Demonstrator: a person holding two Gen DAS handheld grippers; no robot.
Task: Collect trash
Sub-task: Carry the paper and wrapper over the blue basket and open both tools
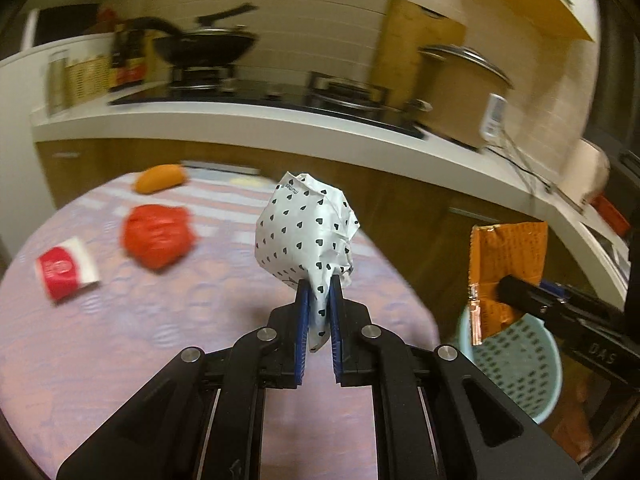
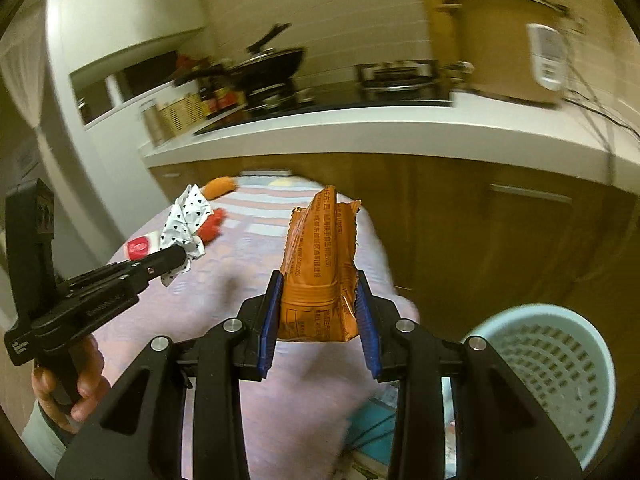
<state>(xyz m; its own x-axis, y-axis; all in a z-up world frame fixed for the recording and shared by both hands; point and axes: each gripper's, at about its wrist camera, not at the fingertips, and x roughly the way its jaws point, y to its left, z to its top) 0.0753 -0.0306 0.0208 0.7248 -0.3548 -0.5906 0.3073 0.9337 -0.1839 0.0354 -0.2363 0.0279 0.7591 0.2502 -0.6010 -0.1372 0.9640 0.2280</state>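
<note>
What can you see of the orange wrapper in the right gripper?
The orange wrapper is a flat foil-like packet with dark printed text and a torn, ragged top edge. It stands upright, creased, pinched near its lower end between the blue pads of the right gripper, clear of the table. Nothing else touches it. The pale basket sits lower right.

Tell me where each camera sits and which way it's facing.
Left wrist: rides the left tongs, looking down over the table toward the stove; shows its fingers shut on heart-print paper.
Right wrist: rides the right tongs, same heading; its fingers grip an orange wrapper, and a hand shows.
Shared: each other's tongs, both items, basket.
</note>
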